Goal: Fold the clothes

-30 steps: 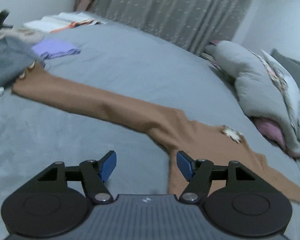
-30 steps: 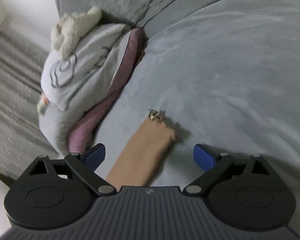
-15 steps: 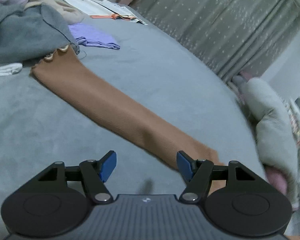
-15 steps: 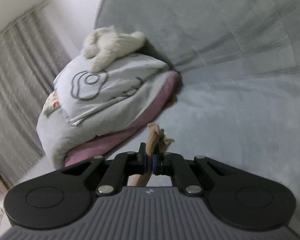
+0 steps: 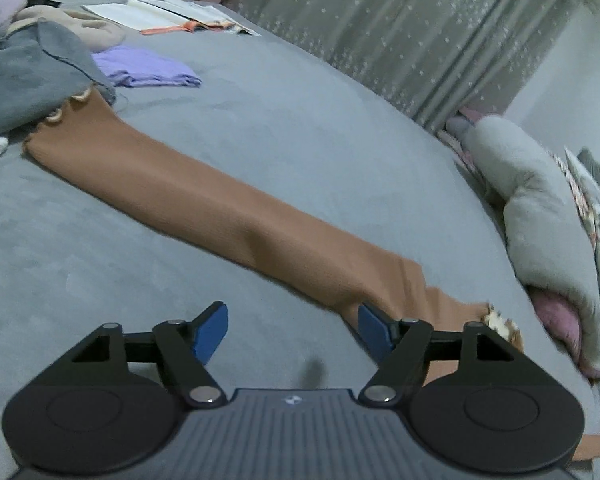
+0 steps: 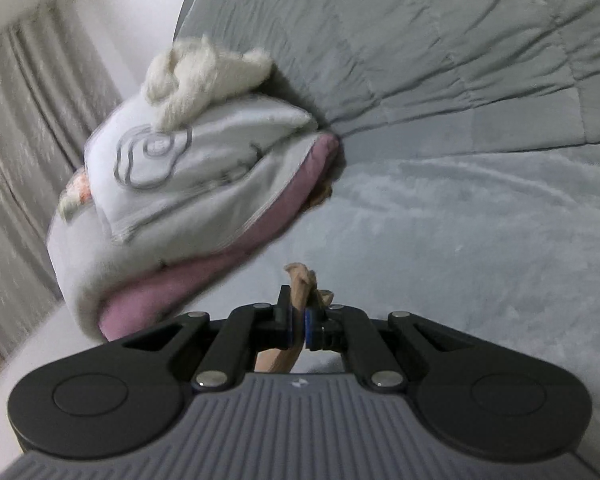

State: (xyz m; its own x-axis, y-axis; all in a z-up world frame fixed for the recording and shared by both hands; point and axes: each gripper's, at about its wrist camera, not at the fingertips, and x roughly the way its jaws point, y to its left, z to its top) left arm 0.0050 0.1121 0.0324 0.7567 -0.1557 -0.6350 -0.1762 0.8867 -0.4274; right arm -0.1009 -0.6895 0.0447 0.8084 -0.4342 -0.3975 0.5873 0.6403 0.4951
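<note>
The left gripper (image 5: 292,330) hangs low over the grey bedspread (image 5: 300,128) with its 2 blue-padded fingers spread wide and nothing between them. In the left wrist view the brown ribbed garment (image 5: 204,204) lies stretched in a long band across the bed, from a scalloped cuff (image 5: 66,114) tucked against a heap of grey clothing (image 5: 24,80) at the far left down to the gripper's right finger, which sits just at the cloth's near edge. A folded lilac garment (image 5: 148,70) and some flat white items lie beyond, well apart from the band. A grey pillow (image 5: 540,216) with a pink underside sits at the right.

In the right wrist view the right gripper (image 6: 299,326) has its fingers pressed together on a bunched bit of the same brown garment (image 6: 300,280), a small tuft poking out above the pads. The printed white pillow (image 6: 188,184) with a fluffy cream item on top lies just ahead, with a quilted grey duvet behind.

The pinch looks thin, only a little cloth between the pads, so a quick pull could let the fabric slip free and drop the fold. The far cuff touches the grey heap, and dragging the band may tug that pile along. The open left gripper sits only at the cloth's margin; closing there could miss the garment or catch the bedspread with it. The stretchy knit may skew if the 2 ends are drawn unevenly.
</note>
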